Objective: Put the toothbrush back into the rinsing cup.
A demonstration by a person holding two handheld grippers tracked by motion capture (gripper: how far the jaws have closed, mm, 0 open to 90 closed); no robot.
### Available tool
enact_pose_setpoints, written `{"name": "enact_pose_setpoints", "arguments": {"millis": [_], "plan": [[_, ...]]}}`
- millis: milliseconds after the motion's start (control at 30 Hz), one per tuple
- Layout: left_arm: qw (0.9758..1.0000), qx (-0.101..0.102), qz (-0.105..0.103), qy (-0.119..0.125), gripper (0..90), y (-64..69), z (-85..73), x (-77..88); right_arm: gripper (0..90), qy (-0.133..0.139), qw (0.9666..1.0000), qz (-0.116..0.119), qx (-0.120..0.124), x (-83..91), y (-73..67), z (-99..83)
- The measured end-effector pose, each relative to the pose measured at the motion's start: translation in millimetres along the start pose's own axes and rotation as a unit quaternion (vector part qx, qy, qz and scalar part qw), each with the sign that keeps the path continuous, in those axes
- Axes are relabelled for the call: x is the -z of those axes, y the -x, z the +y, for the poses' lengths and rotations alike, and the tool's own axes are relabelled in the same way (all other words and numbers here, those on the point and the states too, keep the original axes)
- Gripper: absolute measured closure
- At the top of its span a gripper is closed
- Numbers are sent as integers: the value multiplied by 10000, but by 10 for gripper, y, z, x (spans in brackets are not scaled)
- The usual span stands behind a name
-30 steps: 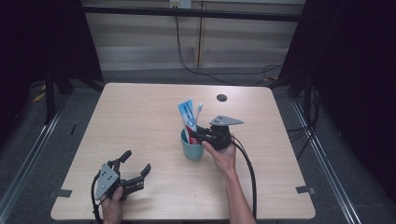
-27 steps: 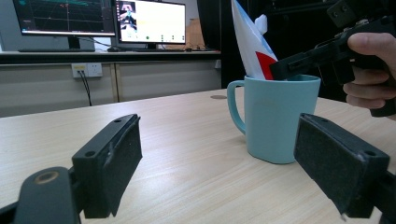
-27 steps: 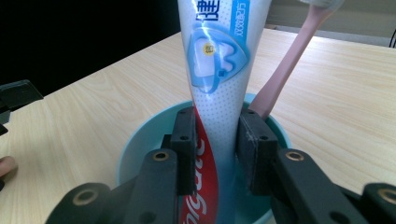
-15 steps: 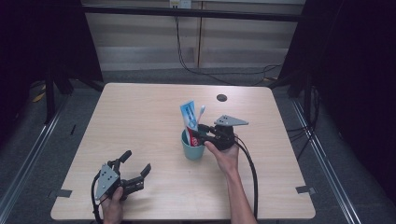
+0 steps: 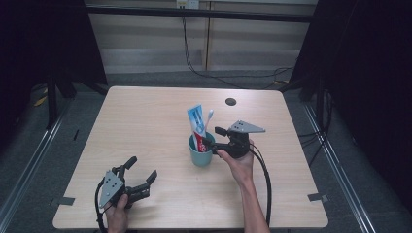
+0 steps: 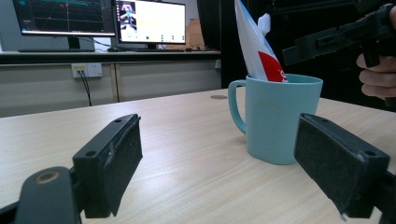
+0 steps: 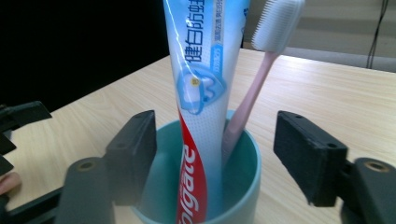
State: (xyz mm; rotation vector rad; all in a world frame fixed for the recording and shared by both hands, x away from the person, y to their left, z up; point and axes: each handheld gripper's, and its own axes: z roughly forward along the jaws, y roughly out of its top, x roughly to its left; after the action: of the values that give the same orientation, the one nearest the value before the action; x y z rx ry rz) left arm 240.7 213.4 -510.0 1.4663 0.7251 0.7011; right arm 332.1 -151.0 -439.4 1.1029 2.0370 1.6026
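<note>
A pale wooden table (image 5: 145, 126) is standing in a dark-curtained room, with lit monitors (image 6: 98, 18) showing beyond its far edge in the left gripper view. Near its middle a teal mug (image 5: 201, 151) is sitting upright, with a toothpaste tube (image 7: 198, 116) and a pink toothbrush (image 7: 254, 88) standing in it, their long axes leaning only slightly from vertical and their tops rising well above the rim. The right gripper (image 5: 212, 137) is hanging just beside the mug on its right, far nearer than the other; in its own view the tube is rising straight between its two black jaws and the brush is leaning just beside the tube. Those jaws have just been opening and are now standing spread, with the tube between them but neither pad pressing on it, so nothing is being held. The left gripper (image 5: 143, 171) is resting low at the table's near left, well apart from the mug, its jaws spread wide on nothing, pointing toward the mug's handle side
</note>
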Motion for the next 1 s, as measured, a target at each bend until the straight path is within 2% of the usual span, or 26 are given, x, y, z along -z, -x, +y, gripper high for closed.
{"name": "enact_pose_setpoints", "arguments": {"millis": [133,300,500,633,767,833,1000], "plan": [[10000,27,-14,8,153,3,-1,-2,241,162,9997,-193,17,87,13,-20],[10000,44,-22,10,153,4,-1,-3,204,173,9987,-486,31,210,44,-41],[10000,23,-26,3,153,-1,0,-4,189,154,9977,-662,-45,361,100,-115],[10000,17,-28,-5,154,-4,1,-4,182,165,9960,-880,-21,472,117,-158],[10000,23,-26,3,152,-2,0,-4,172,221,9947,-995,-112,552,141,-233],[10000,25,-26,4,152,-2,0,-4,169,180,9942,-1056,-78,570,133,-291],[10000,23,-25,4,152,-1,0,-4,162,189,9937,-1090,-166,626,129,-415]]}}
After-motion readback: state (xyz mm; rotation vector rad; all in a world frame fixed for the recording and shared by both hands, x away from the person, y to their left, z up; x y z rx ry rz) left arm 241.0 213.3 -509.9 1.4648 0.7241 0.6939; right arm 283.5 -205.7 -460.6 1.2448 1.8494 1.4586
